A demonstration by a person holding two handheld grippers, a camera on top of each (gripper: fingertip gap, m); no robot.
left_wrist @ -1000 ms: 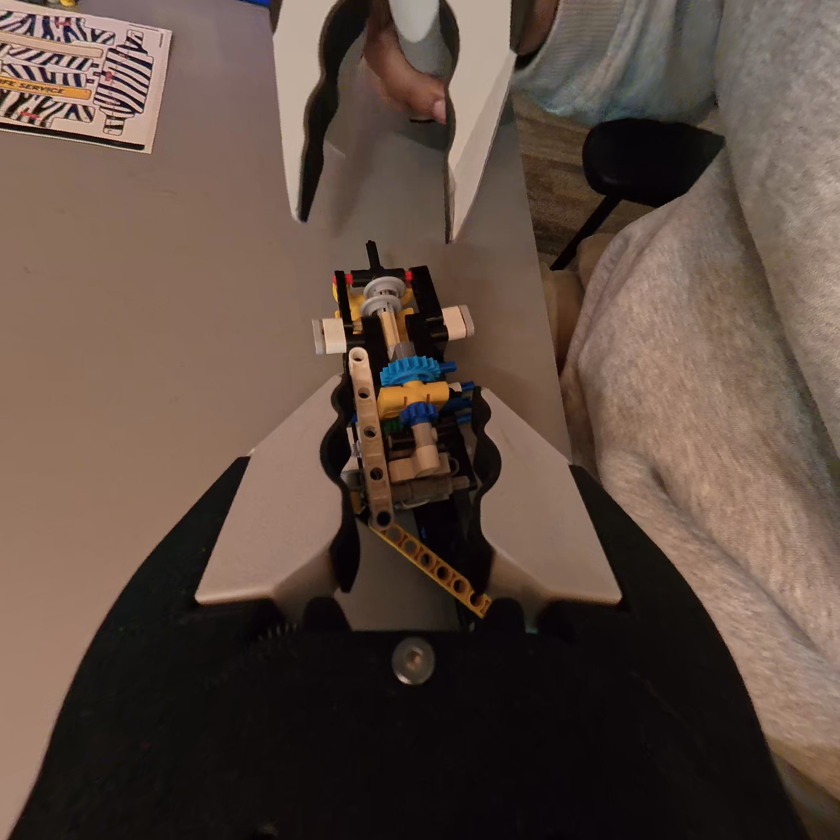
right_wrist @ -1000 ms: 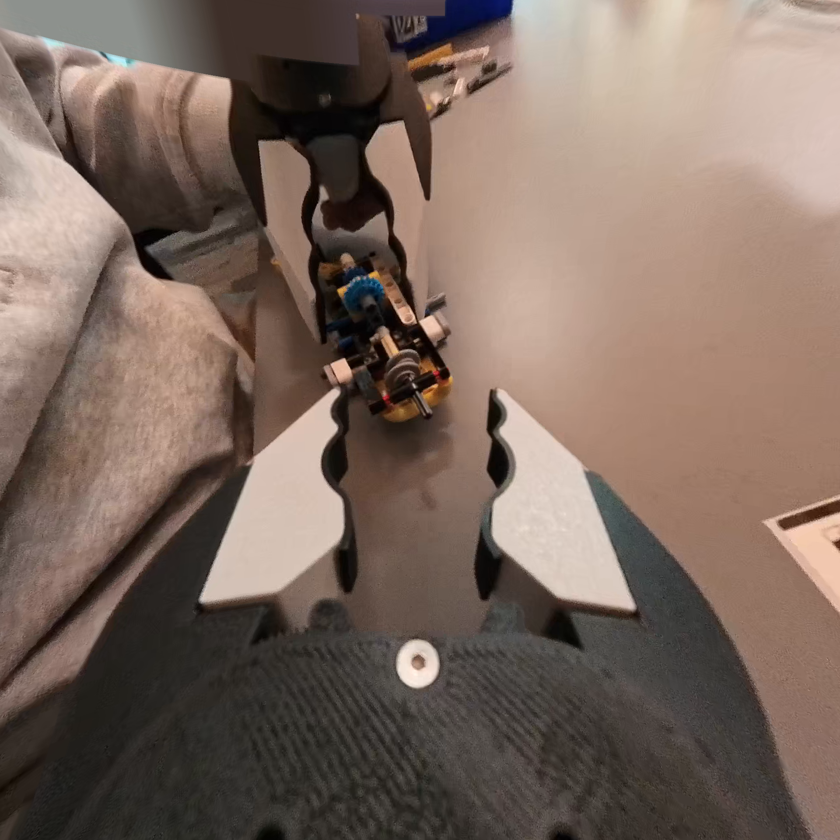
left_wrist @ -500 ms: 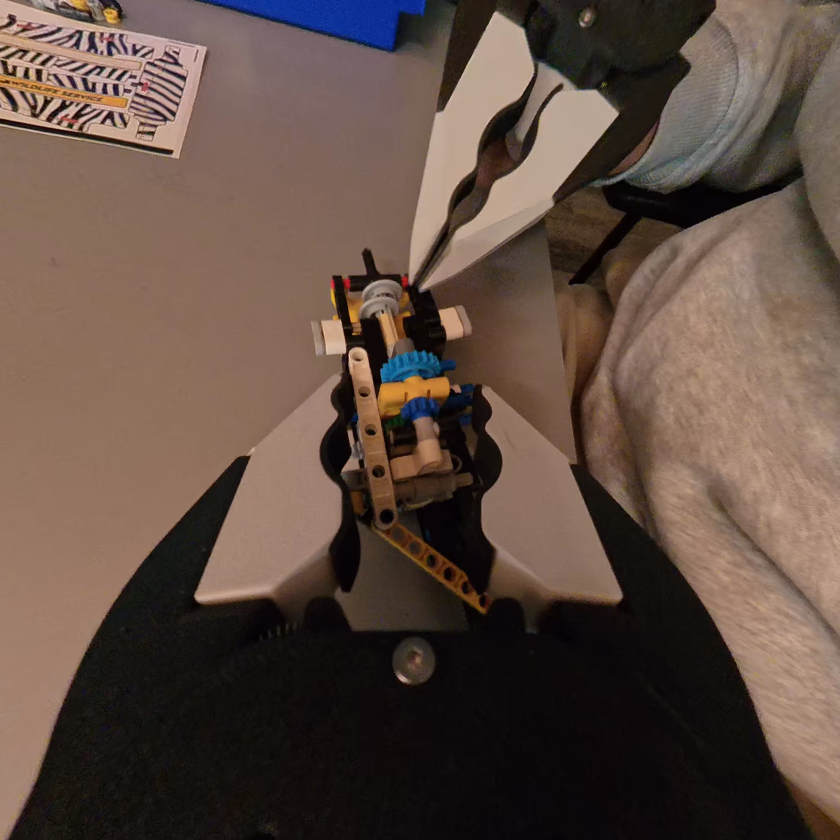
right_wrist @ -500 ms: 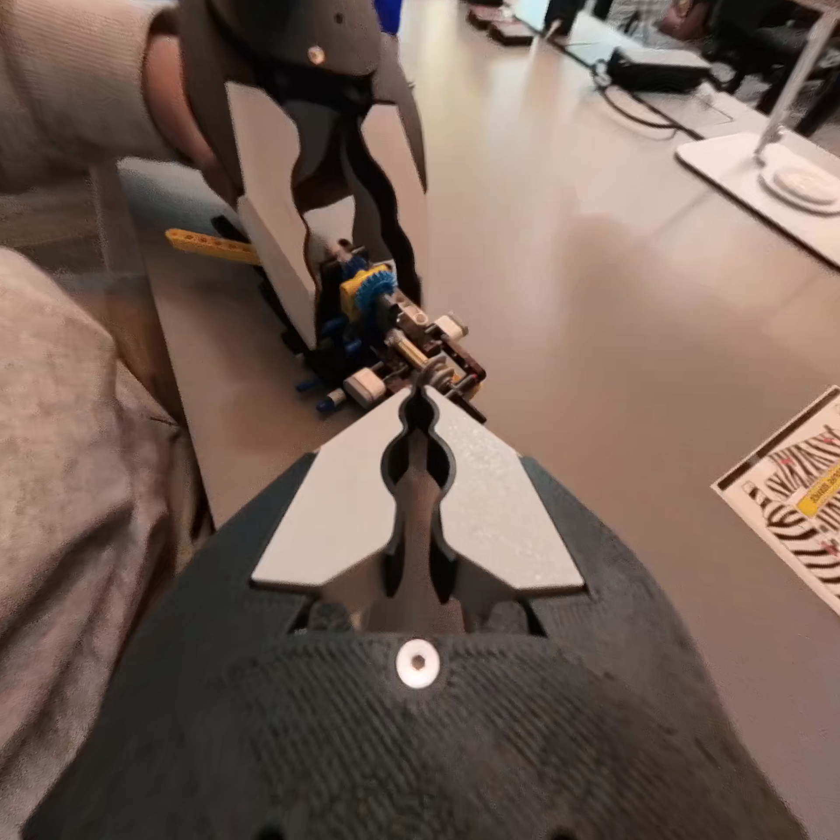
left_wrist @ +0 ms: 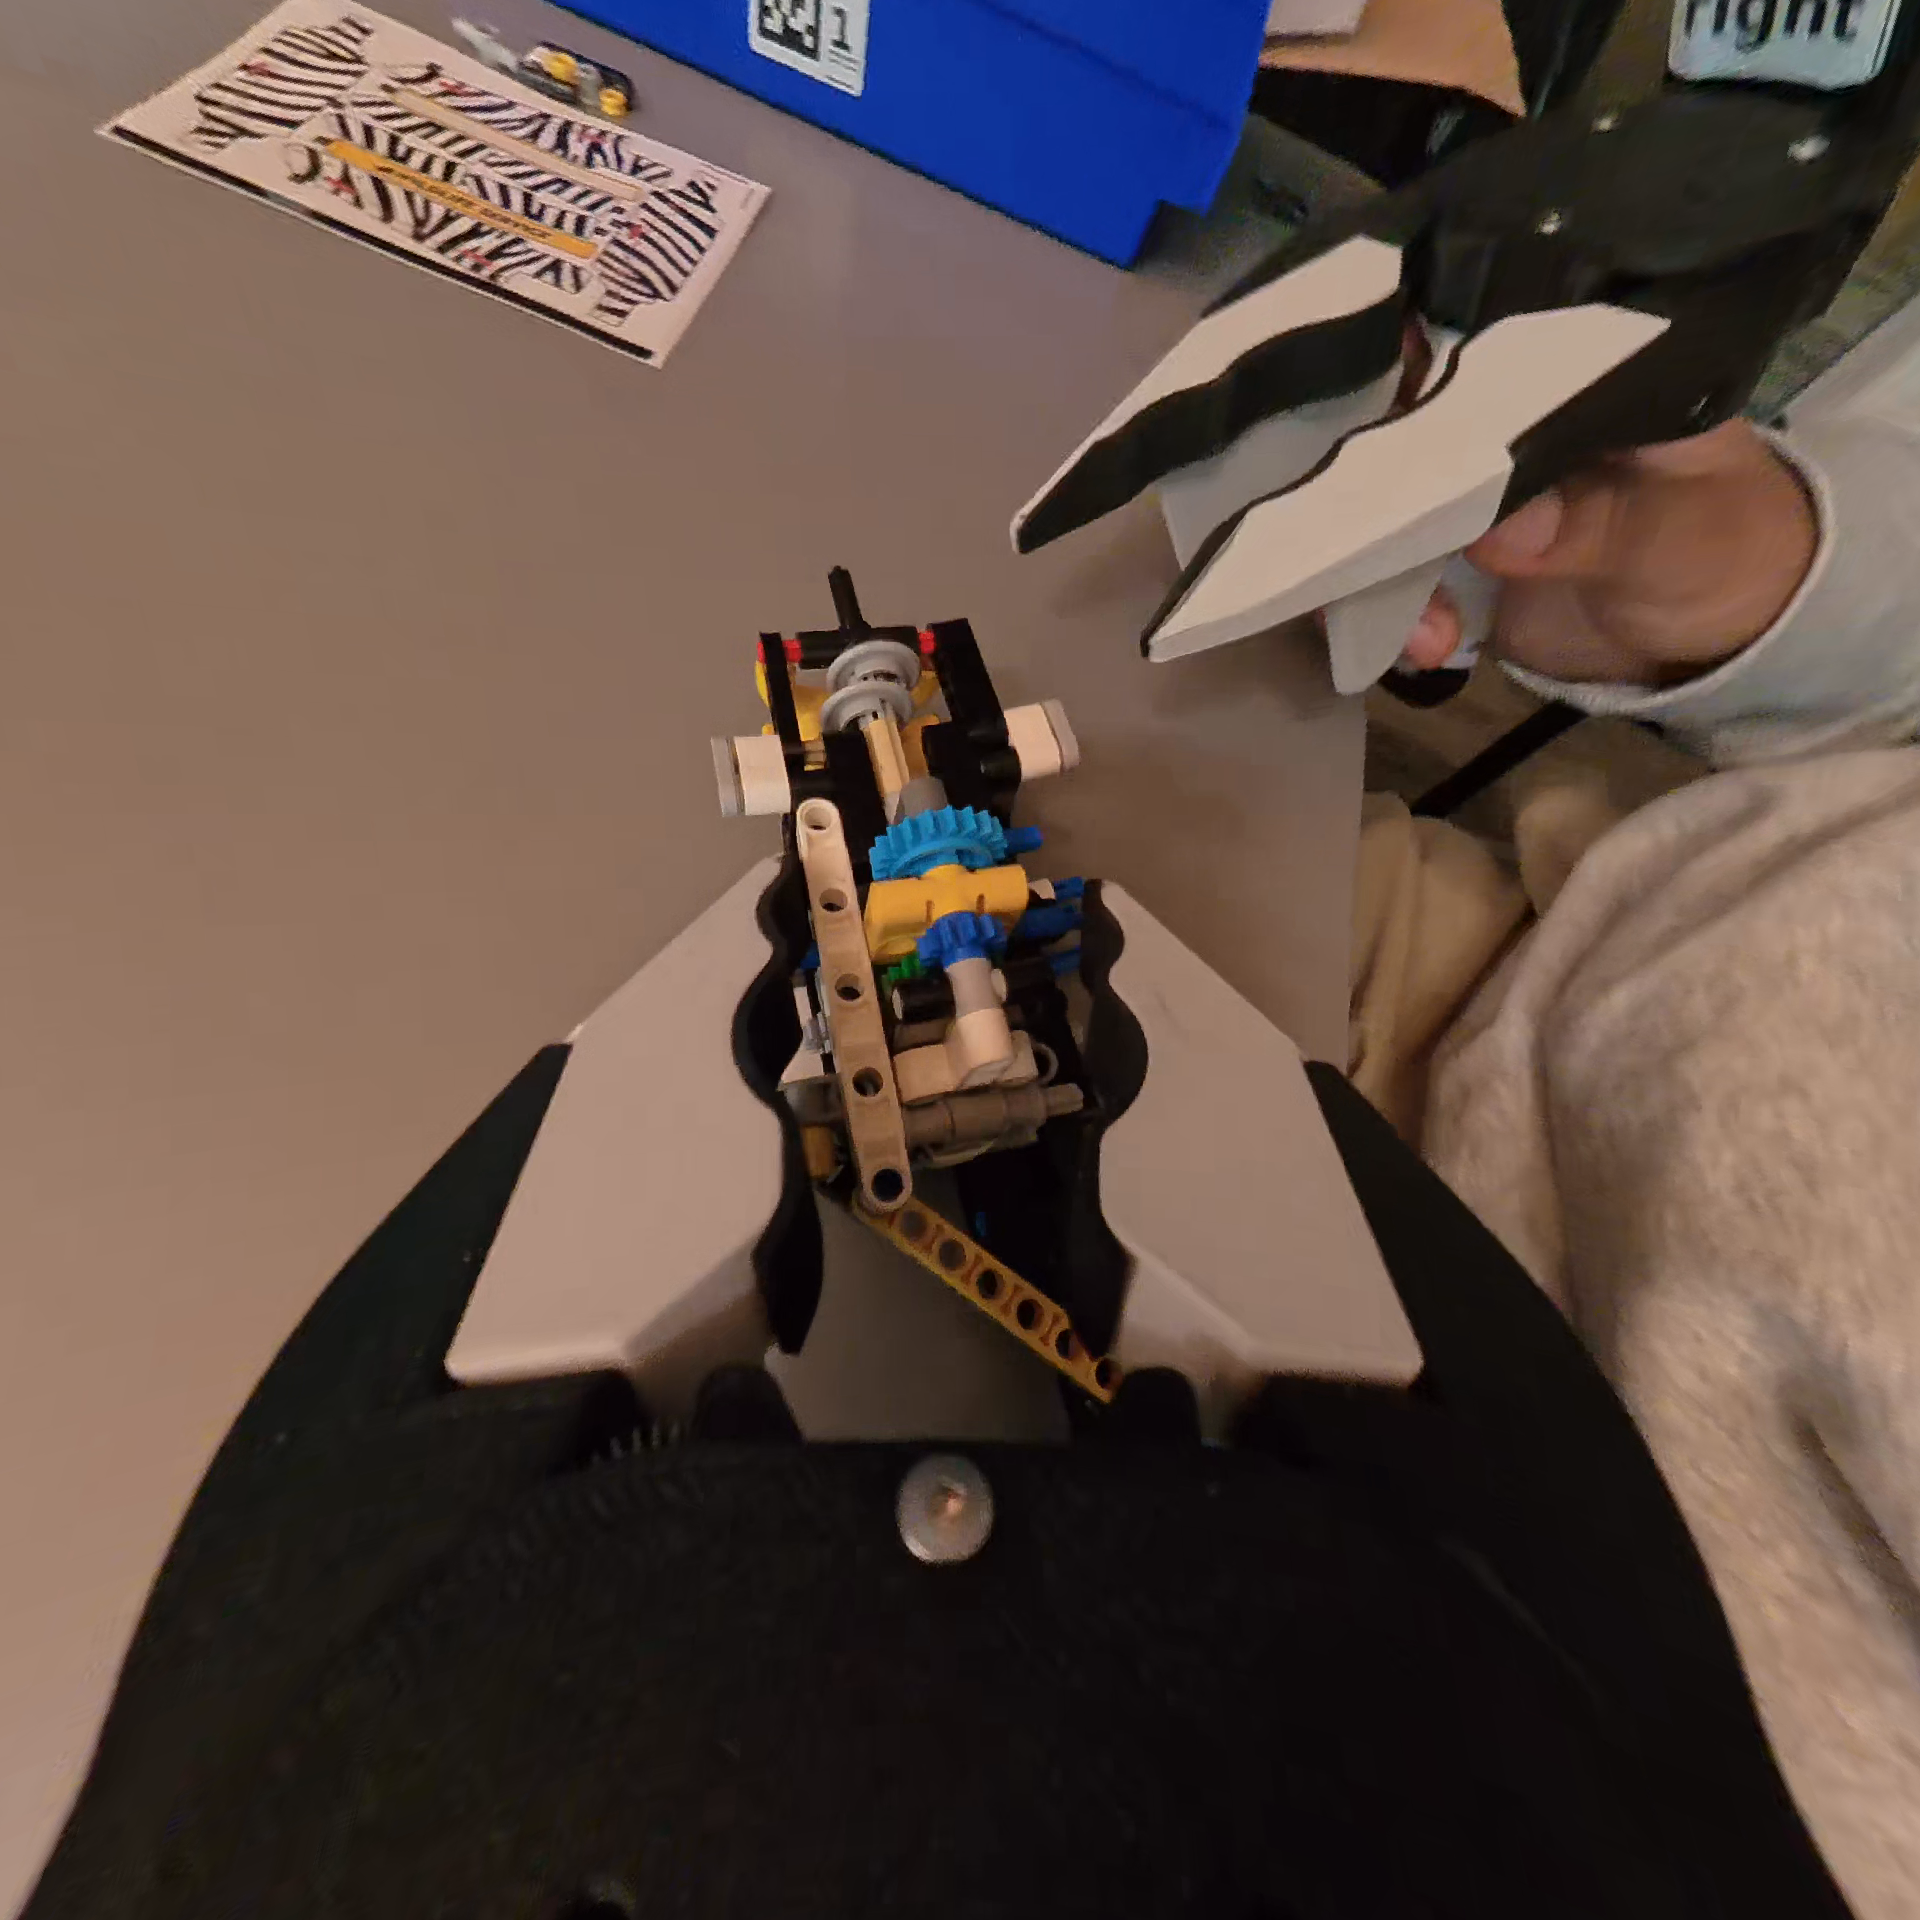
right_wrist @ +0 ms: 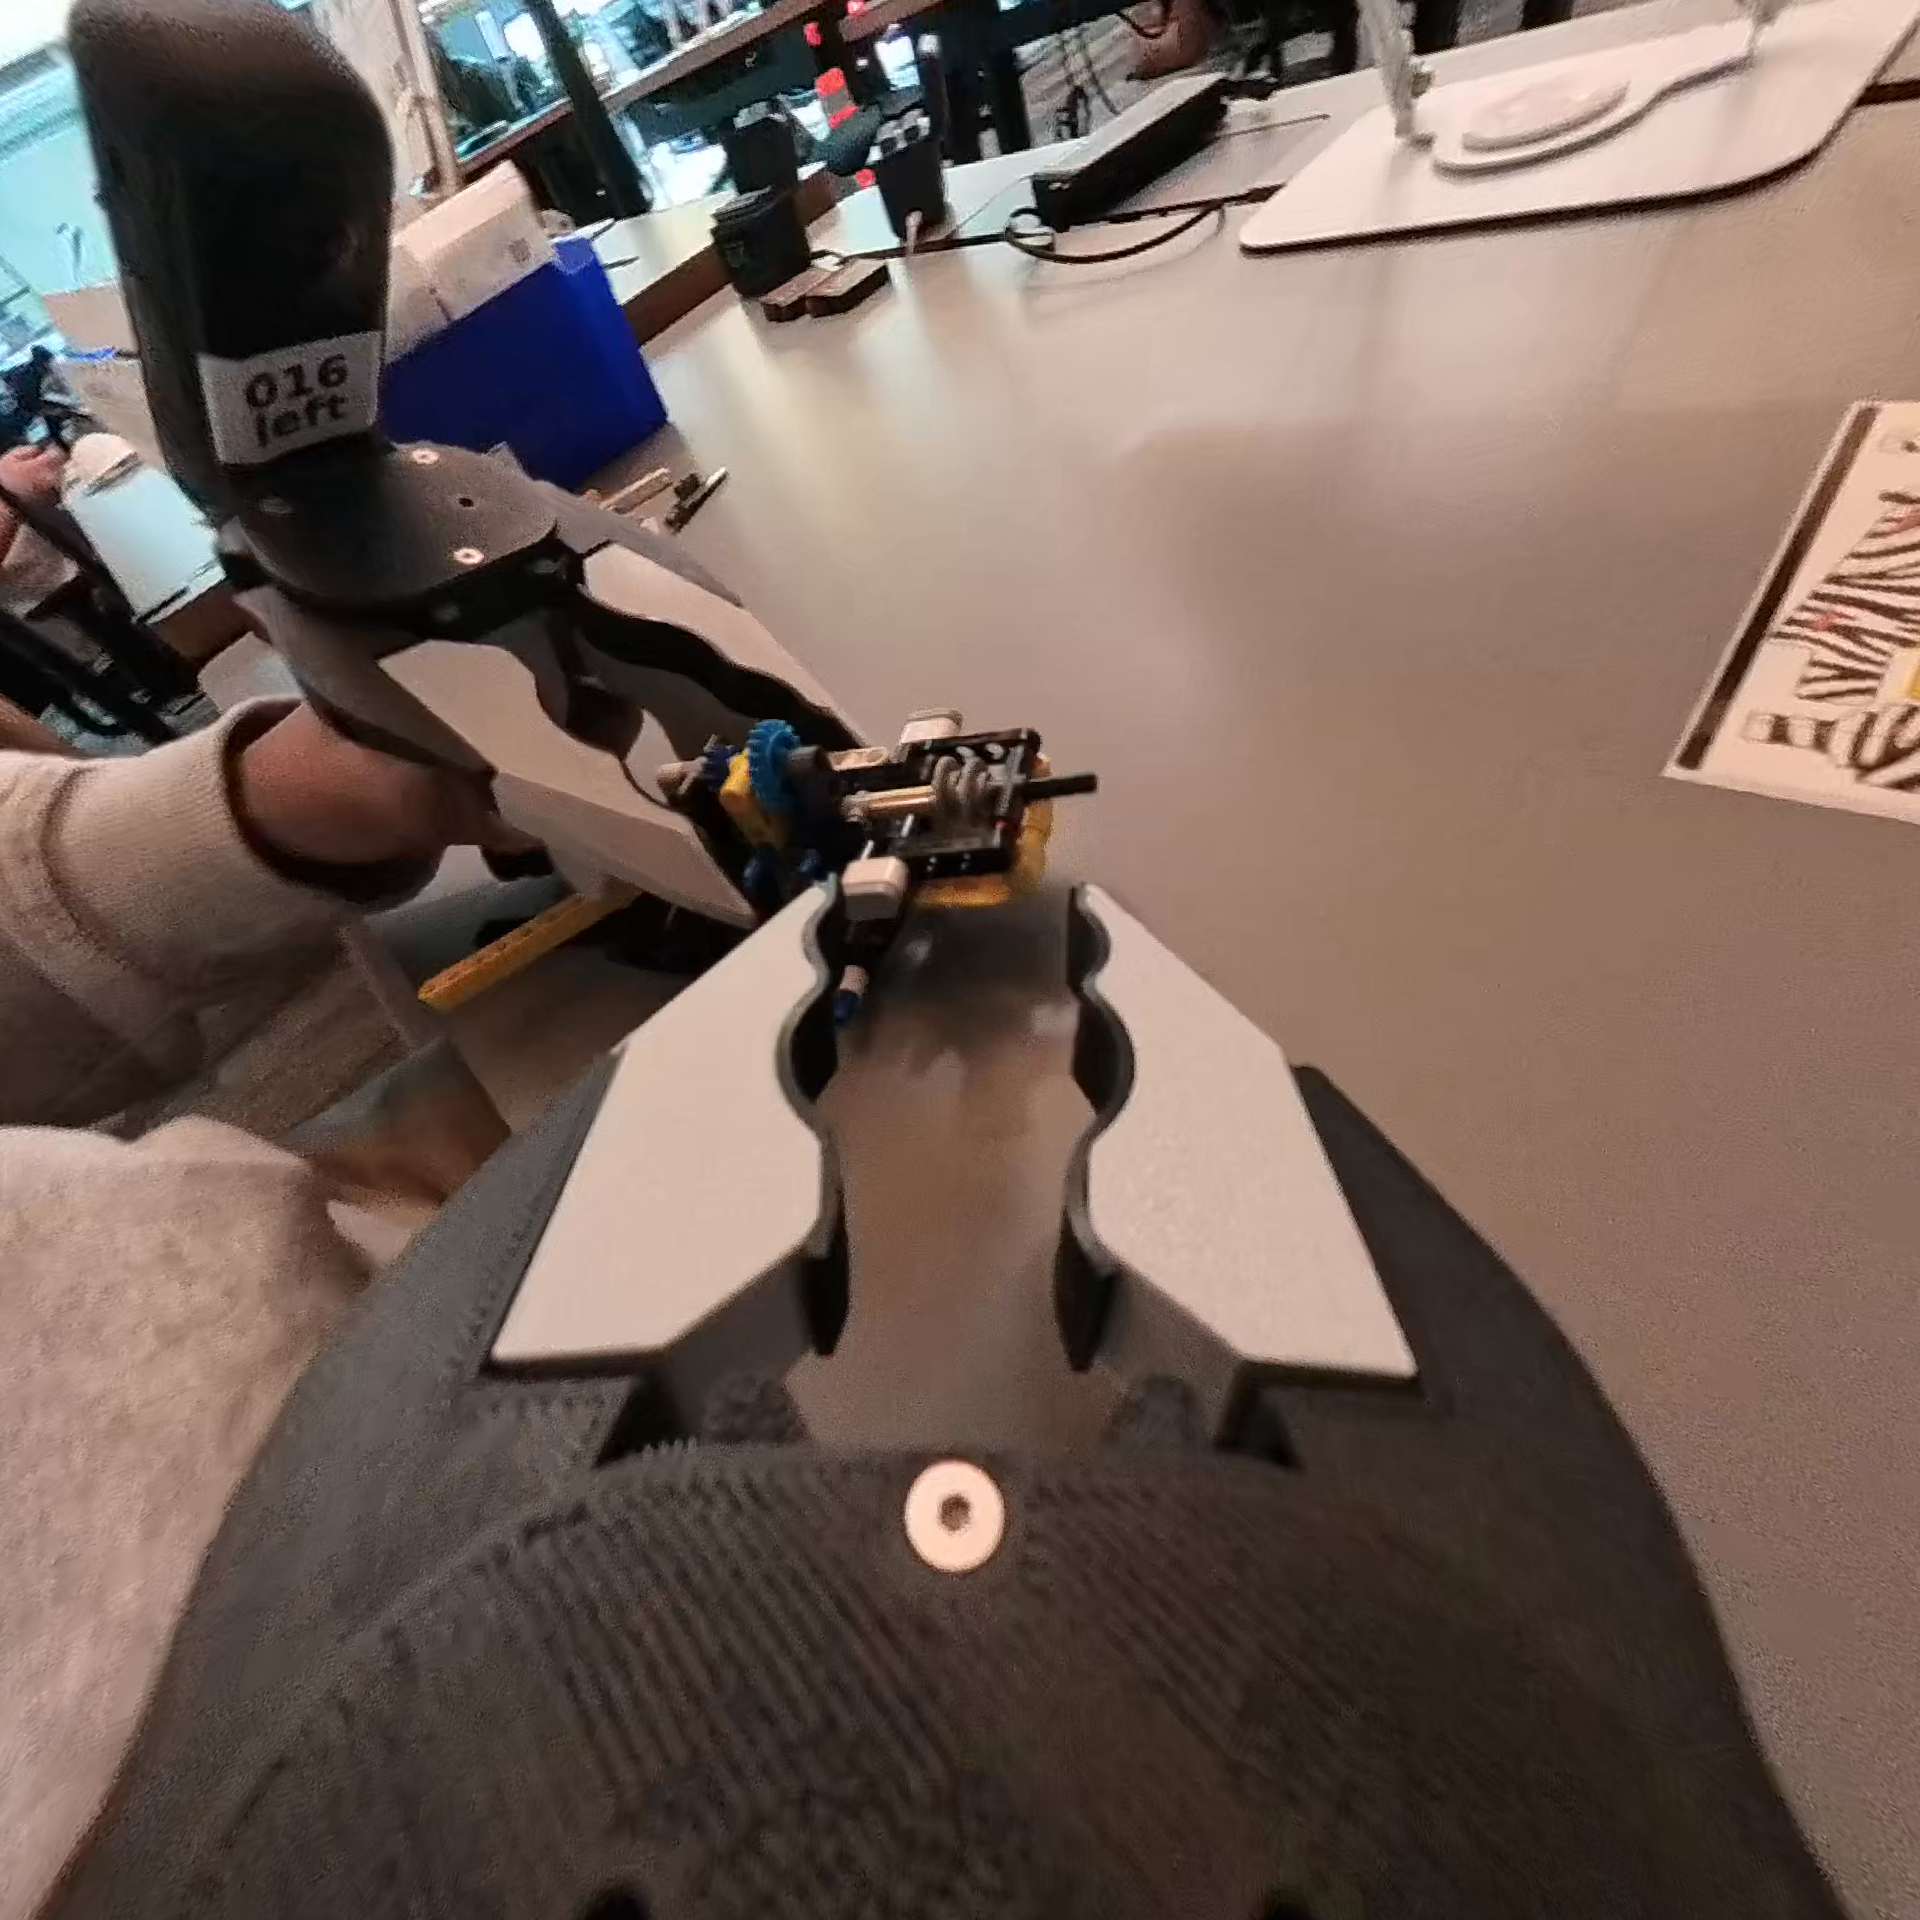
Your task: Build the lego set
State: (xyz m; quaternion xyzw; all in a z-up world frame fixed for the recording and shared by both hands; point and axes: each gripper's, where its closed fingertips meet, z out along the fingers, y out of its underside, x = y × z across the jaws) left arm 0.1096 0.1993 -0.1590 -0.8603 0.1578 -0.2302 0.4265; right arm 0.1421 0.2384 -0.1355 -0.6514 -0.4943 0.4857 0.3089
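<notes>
The left gripper (left_wrist: 940, 1081) was clamped on the rear half of the lego model (left_wrist: 904, 862), a partly built frame with a blue gear (left_wrist: 935, 840), resting on the grey table (left_wrist: 364, 675) near its edge. The right gripper (right_wrist: 951, 1039) held nothing, its jaws apart, and sat just beside the model's front end, where a black axle (right_wrist: 1065, 812) stuck out toward 3 o'clock in the right wrist view. The step in hand seemed to be an approach to that front end, for a grip or to fit a part. To do it well, the left grip should hold steady and level while the right one comes in slowly along the axle's line, so nothing is knocked loose. The left wrist view alone showed the tan beam (left_wrist: 847, 987) and the yellow beam (left_wrist: 997, 1288) trailing between the jaws toward 5 o'clock, a striped sticker sheet (left_wrist: 447, 171) at 11 o'clock and a blue bin (left_wrist: 997, 114) at 12. The right wrist view alone showed the model from the side, with its white side pin (right_wrist: 873, 883) almost touching the right gripper's left finger.
</notes>
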